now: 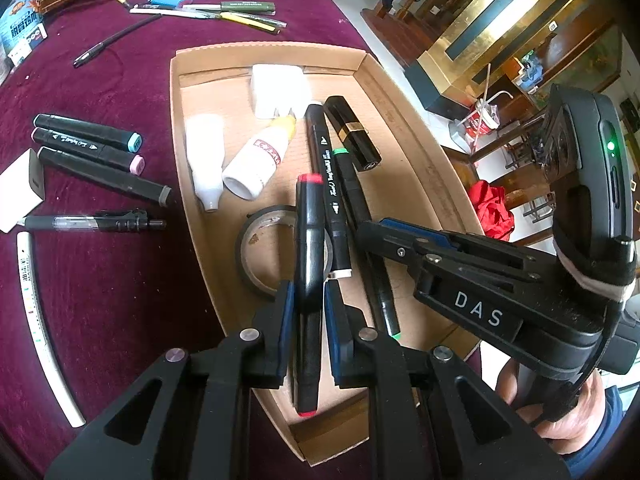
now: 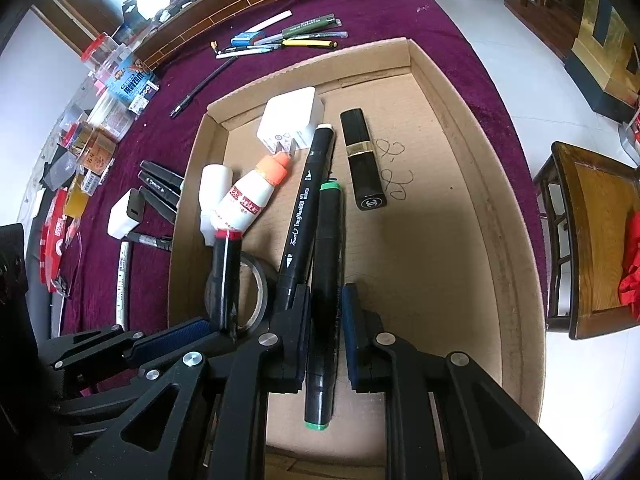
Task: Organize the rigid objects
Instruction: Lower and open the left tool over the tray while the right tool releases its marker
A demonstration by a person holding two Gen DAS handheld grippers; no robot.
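While left tongs (image 1: 306, 312) clamp red-capped marker (image 1: 308, 264), green-capped marker (image 2: 326, 292) sits between right tongs (image 2: 326, 340).

A shallow cardboard tray (image 2: 516, 240) lies on the purple cloth. Inside, a red-capped black marker (image 1: 310, 264) is raised over a black tape roll (image 1: 256, 248) at the near left. A green-capped marker (image 2: 326, 280) and a white-capped marker (image 2: 306, 208) lie lengthwise at centre. A black-and-gold lipstick tube (image 2: 362, 160) lies farther right, two white bottles (image 2: 240, 196) far left.
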